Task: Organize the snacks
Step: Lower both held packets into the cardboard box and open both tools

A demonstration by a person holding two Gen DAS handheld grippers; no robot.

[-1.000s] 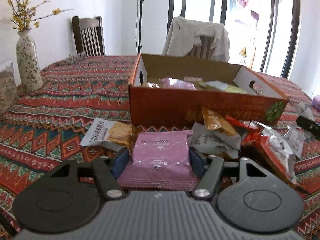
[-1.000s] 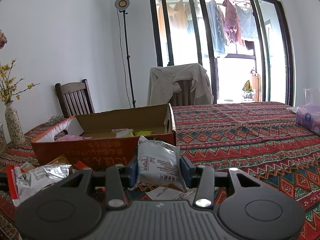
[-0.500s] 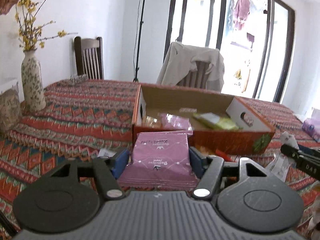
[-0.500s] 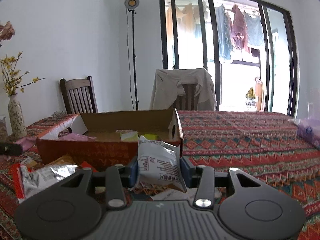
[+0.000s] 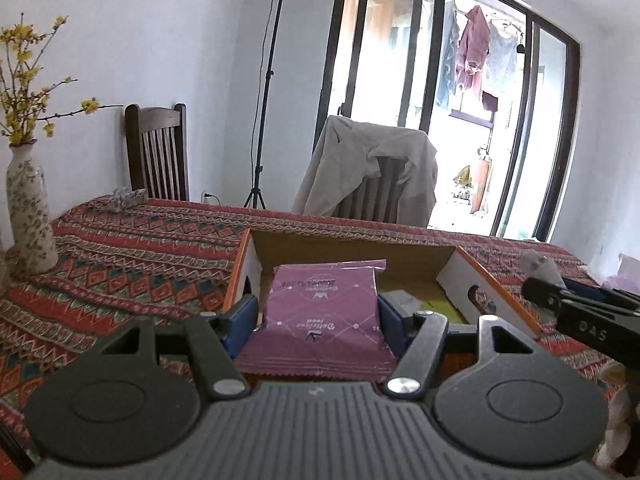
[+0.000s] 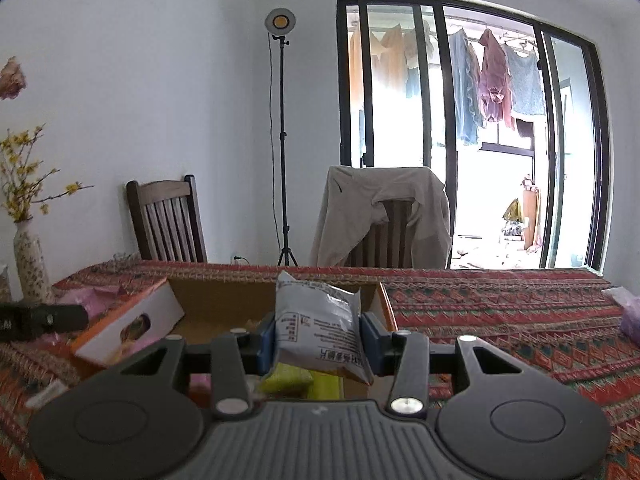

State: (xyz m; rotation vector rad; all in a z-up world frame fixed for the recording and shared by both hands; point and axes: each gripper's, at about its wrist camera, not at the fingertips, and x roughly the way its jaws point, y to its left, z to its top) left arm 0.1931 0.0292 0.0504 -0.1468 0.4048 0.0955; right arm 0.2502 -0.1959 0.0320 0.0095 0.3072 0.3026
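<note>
My left gripper [image 5: 318,318] is shut on a flat purple snack packet [image 5: 322,312], held over the near wall of the open orange cardboard box [image 5: 492,292]. Yellow-green packets [image 5: 440,306] lie inside that box. My right gripper [image 6: 318,336] is shut on a white snack bag with black print [image 6: 318,326], held above the same box [image 6: 224,304], where a yellow packet [image 6: 288,376] shows below the bag. The right gripper's dark body [image 5: 580,324] reaches in from the right edge of the left wrist view; the left one [image 6: 40,320] shows at the left of the right wrist view.
A patterned red cloth covers the table [image 5: 132,256]. A vase with yellow flowers [image 5: 28,216] stands at the left. Two chairs [image 5: 158,152] sit behind the table, one draped with a beige garment [image 5: 372,168]. A lamp stand [image 6: 282,140] rises by the wall. A purple bag [image 6: 632,316] lies at the right.
Both grippers have risen and moved forward with their packets, from the loose snacks in front of the box to over it. The snack pile has dropped out of view.
</note>
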